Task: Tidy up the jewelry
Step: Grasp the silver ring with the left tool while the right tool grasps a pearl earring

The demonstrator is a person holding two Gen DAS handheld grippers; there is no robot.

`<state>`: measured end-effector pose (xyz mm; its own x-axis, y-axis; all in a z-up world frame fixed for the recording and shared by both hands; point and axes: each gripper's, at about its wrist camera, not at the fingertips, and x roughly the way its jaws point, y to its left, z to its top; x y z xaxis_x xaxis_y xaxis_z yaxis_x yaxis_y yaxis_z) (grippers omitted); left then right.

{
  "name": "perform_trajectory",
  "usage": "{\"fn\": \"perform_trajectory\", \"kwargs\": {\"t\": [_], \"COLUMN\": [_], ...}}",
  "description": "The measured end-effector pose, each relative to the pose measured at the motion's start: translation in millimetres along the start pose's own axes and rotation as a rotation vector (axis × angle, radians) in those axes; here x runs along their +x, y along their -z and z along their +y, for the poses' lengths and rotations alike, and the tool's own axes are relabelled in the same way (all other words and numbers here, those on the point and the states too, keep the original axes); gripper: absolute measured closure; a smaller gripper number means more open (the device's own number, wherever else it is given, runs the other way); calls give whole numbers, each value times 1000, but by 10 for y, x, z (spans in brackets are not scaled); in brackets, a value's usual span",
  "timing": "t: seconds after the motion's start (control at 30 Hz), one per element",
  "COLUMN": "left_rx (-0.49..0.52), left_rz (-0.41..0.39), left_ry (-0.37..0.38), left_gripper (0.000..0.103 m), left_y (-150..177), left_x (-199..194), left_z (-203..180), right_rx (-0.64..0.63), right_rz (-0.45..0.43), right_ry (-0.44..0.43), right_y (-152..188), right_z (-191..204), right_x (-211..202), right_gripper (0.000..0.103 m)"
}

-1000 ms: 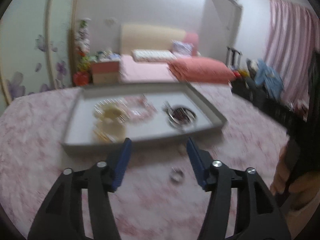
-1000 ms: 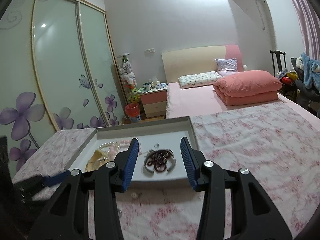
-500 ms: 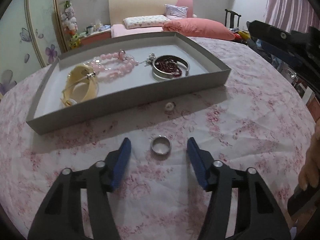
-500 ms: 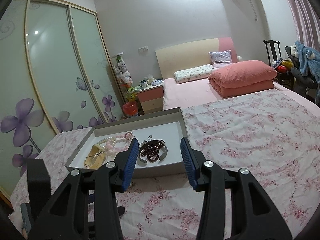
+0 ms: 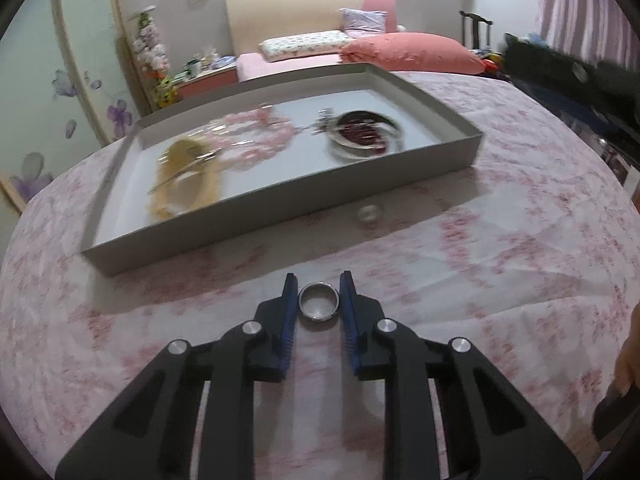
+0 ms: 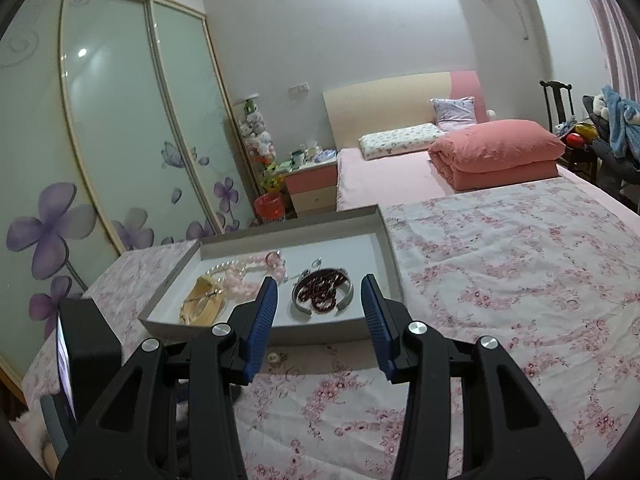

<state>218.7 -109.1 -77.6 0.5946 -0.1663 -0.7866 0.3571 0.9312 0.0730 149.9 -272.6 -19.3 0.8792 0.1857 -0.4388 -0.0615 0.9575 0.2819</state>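
A silver ring [image 5: 319, 301] lies on the pink floral tablecloth between the blue pads of my left gripper [image 5: 318, 286]. The jaws are closing and both pads touch the ring's sides. A smaller pale ring [image 5: 370, 213] lies just in front of the grey tray [image 5: 280, 200]. In the tray are a yellow bangle [image 5: 184, 184], pink bead bracelets [image 5: 256, 136] and dark red beads inside a silver bangle [image 5: 364, 132]. My right gripper [image 6: 319, 284] hovers open and holds nothing, in front of the tray [image 6: 390, 256], with the small ring [image 6: 276, 357] below it.
The black body of the left gripper [image 6: 80, 352] shows at the lower left of the right wrist view. A hand [image 5: 628, 356] is at the right edge of the left wrist view. Beyond the table stand a bed [image 6: 400, 168] and wardrobe doors [image 6: 100, 140].
My left gripper dropped toward the cloth and its jaws narrowed from wide apart to touching the silver ring. The right gripper stayed open and almost still.
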Motion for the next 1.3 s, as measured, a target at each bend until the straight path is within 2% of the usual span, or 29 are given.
{"fn": "perform_trajectory", "kwargs": {"t": [0.27, 0.4, 0.83, 0.9, 0.93, 1.03, 1.3], "left_rx": [-161, -228, -255, -255, -255, -254, -255], "left_rz": [25, 15, 9, 9, 9, 9, 9], "left_ry": [-155, -181, -156, -156, -157, -157, -156], "left_gripper": [81, 81, 81, 81, 81, 81, 81], "left_y": [209, 296, 365, 364, 361, 361, 362], "left_x": [-113, -173, -237, -238, -228, -227, -230], "left_z": [980, 1284, 1367, 1367, 1360, 1363, 1367], "right_rx": [-78, -138, -212, -223, -224, -219, -188], "right_rz": [184, 284, 389, 396, 412, 412, 419], "right_ry": [-41, -32, 53, 65, 72, 77, 74], "right_y": [208, 340, 395, 397, 409, 405, 435], "right_z": [211, 401, 637, 644, 629, 591, 471], "right_x": [308, 536, 964, 977, 999, 998, 844], "right_gripper": [59, 65, 71, 74, 80, 86, 86]}}
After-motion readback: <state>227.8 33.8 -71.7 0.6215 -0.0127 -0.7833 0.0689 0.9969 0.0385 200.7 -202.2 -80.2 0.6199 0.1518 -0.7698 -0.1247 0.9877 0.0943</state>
